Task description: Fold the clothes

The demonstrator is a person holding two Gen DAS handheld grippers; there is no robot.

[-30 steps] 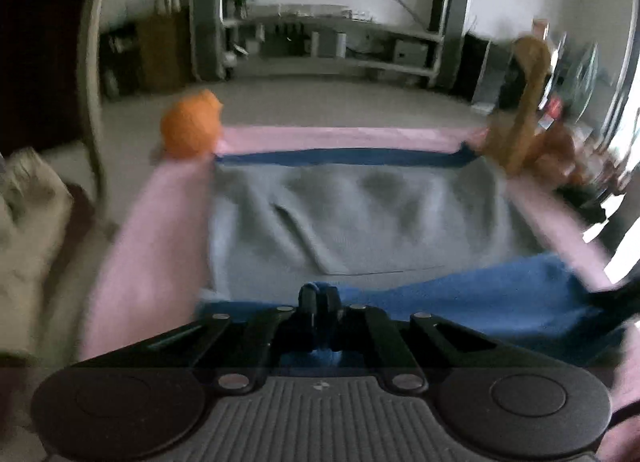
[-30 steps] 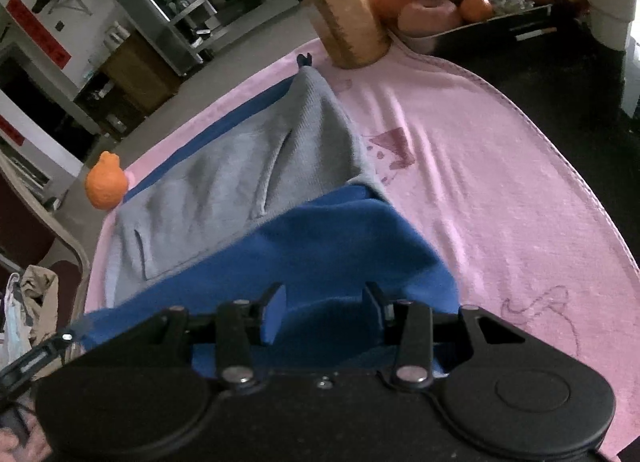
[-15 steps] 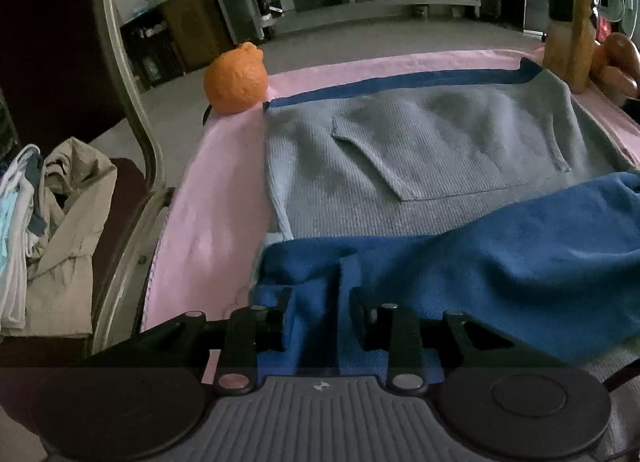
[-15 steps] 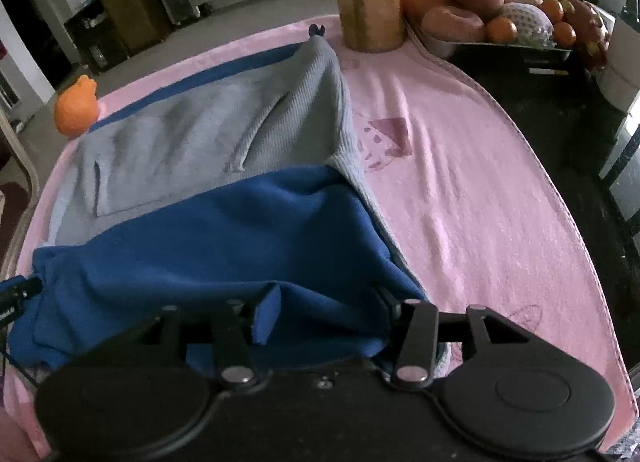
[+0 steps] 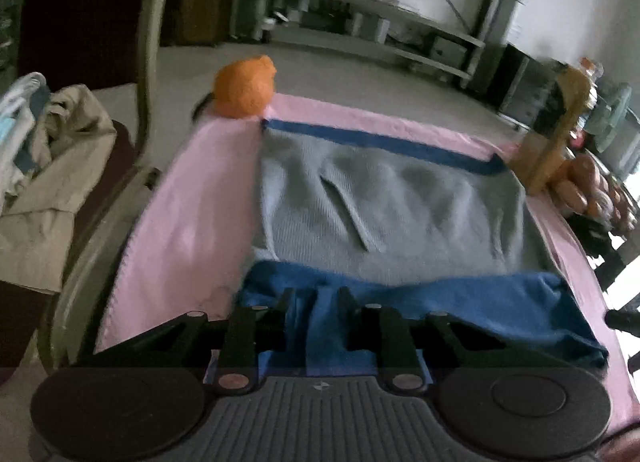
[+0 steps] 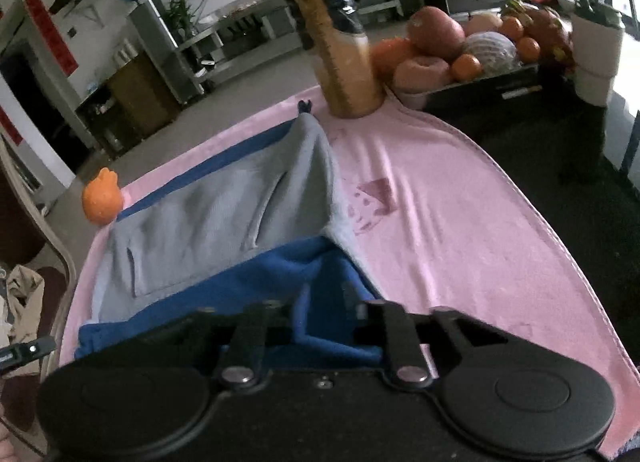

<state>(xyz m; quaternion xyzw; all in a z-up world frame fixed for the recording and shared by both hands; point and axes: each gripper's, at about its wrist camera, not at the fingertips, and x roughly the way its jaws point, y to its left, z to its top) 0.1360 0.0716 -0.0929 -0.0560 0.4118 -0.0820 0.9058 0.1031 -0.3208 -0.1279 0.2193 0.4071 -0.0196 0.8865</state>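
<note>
**Carry the blue fold evenly across the grey**

Your left gripper (image 5: 314, 296) has its jaws parted, with a ridge of blue fabric (image 5: 460, 306) lying between the fingers; they look loose around it rather than pinched, so close before you lift. Your right gripper (image 6: 326, 296) is the same: jaws apart, straddling the blue fabric's right end, with no clear squeeze on it.

The garment (image 5: 380, 213) lies spread on the pink towel (image 5: 188, 229) that covers the tabletop. Its grey side faces up, with a blue strip along the far edge and the blue part folded over at the near edge, right under both grippers.

To do this fold well, I judge you should take hold at both near corners at the same height, lift just enough to free the cloth, and carry both ends toward the far edge together so the crease stays straight. Watch the right side, where the grey edge runs at a slant toward the far right corner; square it up or the fold will skew.

The left view alone shows the chair (image 5: 144, 73) and the heap of other clothes (image 5: 52, 165) off the left edge, and the orange toy (image 5: 244, 87) close at the far left corner. The right view alone shows the wide bare stretch of towel on the right, its printed patch (image 6: 372, 201), the tall bottle (image 6: 340, 45) at the far right corner and the tray of fruit (image 6: 460, 49) beyond the edge.
</note>
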